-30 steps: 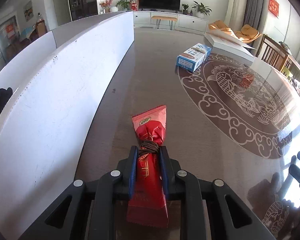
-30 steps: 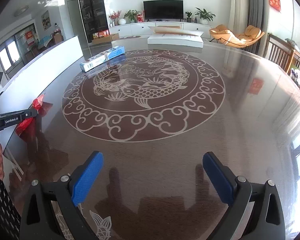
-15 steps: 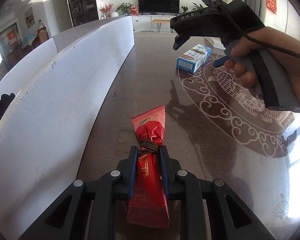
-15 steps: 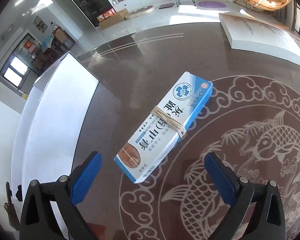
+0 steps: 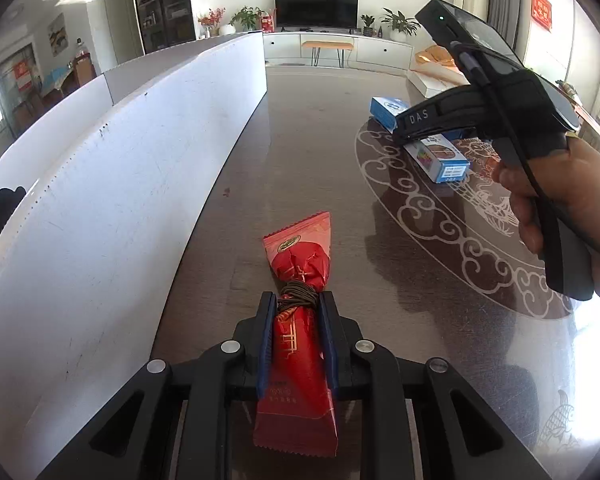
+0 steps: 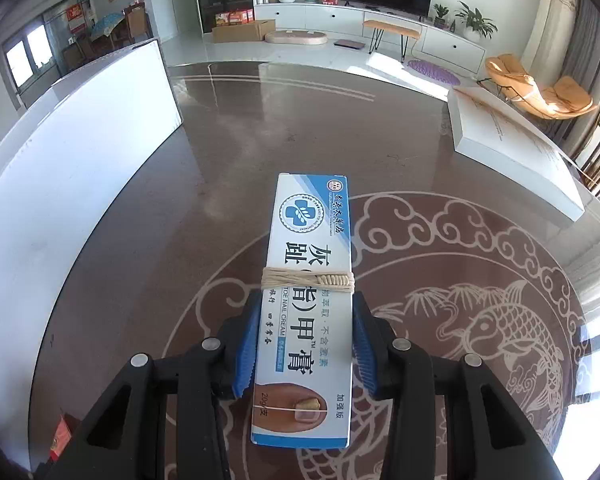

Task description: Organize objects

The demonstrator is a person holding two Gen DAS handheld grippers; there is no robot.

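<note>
While left gripper clamps red packet — right gripper clamps cream box, underside hidden.

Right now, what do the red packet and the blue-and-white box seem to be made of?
The red packet looks like glossy plastic or foil film: it crinkles, shines, and has a serrated sealed edge. The blue-and-white box looks like thin printed cardboard: flat faces, crisp folded edges, slight sheen. Each has string or bands wound round its middle.

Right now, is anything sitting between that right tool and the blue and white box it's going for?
Nothing visible. The right tool already has the box squeezed between its pads. The table beyond the box looks bare; the white board stands off to the left.
</note>
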